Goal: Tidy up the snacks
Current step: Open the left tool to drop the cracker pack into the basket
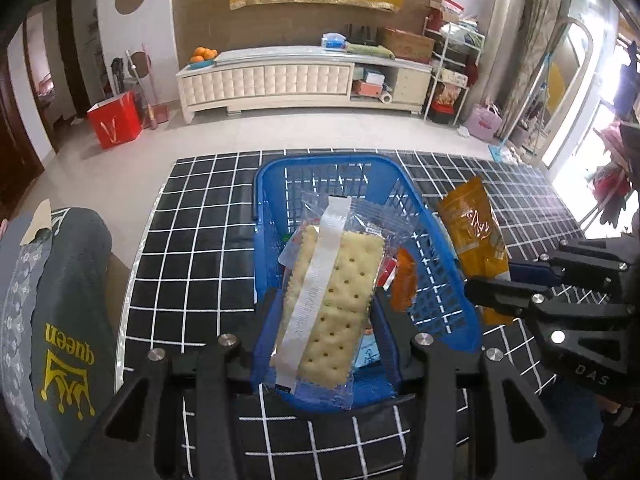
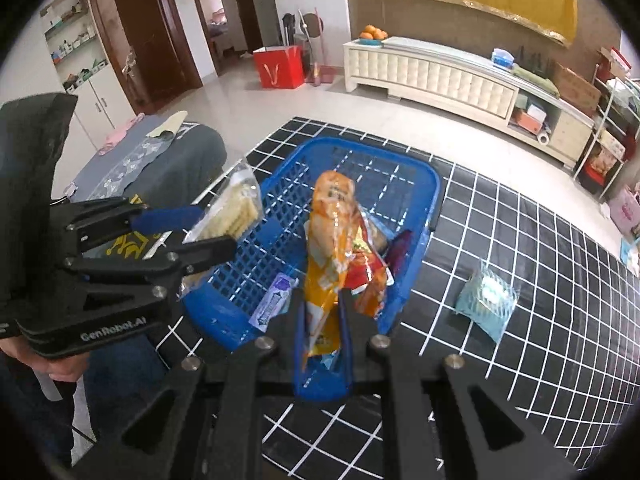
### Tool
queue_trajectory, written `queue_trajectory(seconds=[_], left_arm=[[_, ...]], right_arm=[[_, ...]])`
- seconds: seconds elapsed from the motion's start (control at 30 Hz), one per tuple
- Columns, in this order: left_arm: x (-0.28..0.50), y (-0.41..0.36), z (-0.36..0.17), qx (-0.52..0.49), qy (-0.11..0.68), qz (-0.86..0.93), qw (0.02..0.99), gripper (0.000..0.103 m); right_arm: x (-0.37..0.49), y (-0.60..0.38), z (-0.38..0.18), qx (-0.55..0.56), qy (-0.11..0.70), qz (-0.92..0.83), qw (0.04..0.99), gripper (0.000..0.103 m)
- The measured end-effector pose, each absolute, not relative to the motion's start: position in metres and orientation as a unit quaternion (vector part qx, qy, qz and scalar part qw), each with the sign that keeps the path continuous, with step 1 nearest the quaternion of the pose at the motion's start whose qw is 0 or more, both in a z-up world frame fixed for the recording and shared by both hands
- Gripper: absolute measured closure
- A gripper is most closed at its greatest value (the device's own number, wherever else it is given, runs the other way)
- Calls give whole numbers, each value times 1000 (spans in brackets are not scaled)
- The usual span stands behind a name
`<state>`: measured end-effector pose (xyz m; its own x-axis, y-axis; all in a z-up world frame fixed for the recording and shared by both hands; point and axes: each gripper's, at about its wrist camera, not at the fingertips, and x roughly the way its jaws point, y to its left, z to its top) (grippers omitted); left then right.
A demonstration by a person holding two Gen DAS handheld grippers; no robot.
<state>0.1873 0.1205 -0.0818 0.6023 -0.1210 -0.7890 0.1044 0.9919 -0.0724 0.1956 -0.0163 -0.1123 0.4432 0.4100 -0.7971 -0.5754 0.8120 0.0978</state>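
A blue plastic basket [image 1: 432, 280] stands on the black grid tablecloth [image 1: 192, 248]; it also shows in the right wrist view [image 2: 280, 236]. My left gripper [image 1: 324, 304] is shut on a clear pack of crackers [image 1: 336, 292] and holds it over the basket; the pack shows from the side in the right wrist view [image 2: 236, 208]. My right gripper [image 2: 322, 312] is shut on an orange snack packet [image 2: 328, 236] and holds it over the basket's near right side; that packet shows in the left wrist view [image 1: 472, 232]. Several small snack packs [image 2: 272, 304] lie in the basket.
A light blue snack pack [image 2: 486, 300] lies on the cloth to the right of the basket. A grey "queen" cushion [image 1: 68, 320] sits at the table's left edge. A white cabinet [image 1: 304, 80] and a red bag [image 1: 116, 120] stand across the floor.
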Motion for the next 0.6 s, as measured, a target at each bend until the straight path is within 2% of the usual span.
queue_trajectory(seconds=[0.4, 0.6], left_arm=[[221, 90, -128, 83, 472, -134, 867, 63], [222, 83, -148, 93, 497, -157, 849, 63]], right_arm=[[209, -15, -137, -83, 468, 263, 840, 84], [207, -19, -138, -79, 473, 258, 839, 84]])
